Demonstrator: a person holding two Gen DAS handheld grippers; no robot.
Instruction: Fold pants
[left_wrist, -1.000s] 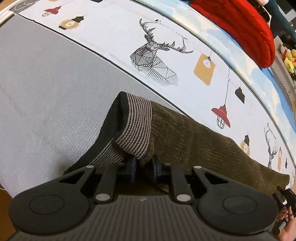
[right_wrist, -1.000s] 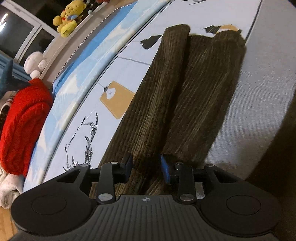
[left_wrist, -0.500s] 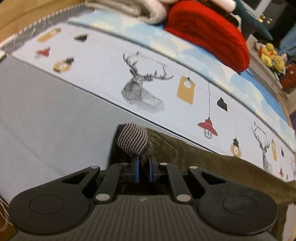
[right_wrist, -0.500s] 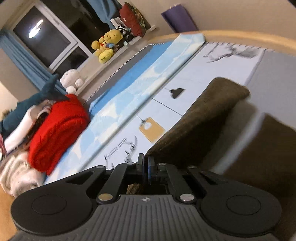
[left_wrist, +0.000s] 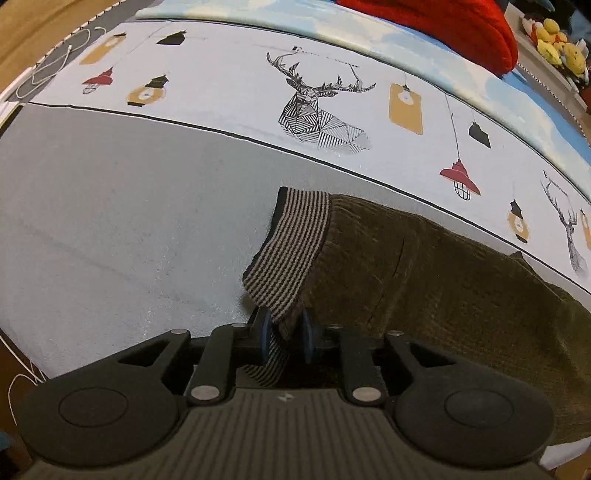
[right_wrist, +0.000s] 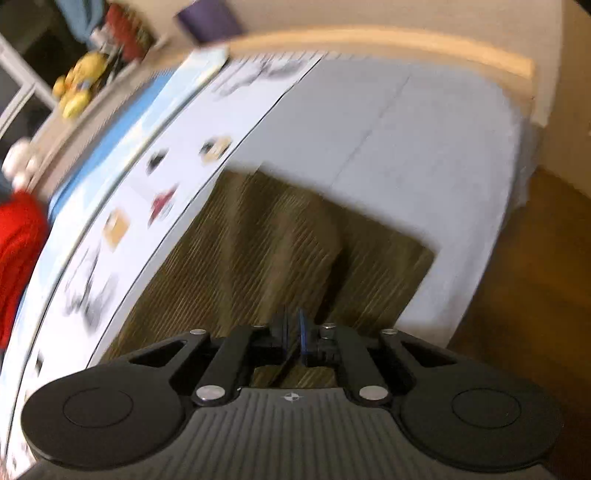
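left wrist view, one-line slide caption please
Left gripper opening around striped waistband of olive pants on bed.

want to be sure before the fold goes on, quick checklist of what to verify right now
1. Left hand-held gripper has the striped waistband between its pads: ok, though the jaws are opening.
2. Right hand-held gripper pinches the pants: ok, jaws nearly shut on a thin fold, though the view is blurred.
3. Pants lie on the grey sheet, not hanging off its edge: ok.
4. Pant legs lie even: cannot tell, blurred.
5. Waistband flat: not ok, lifted and curled.
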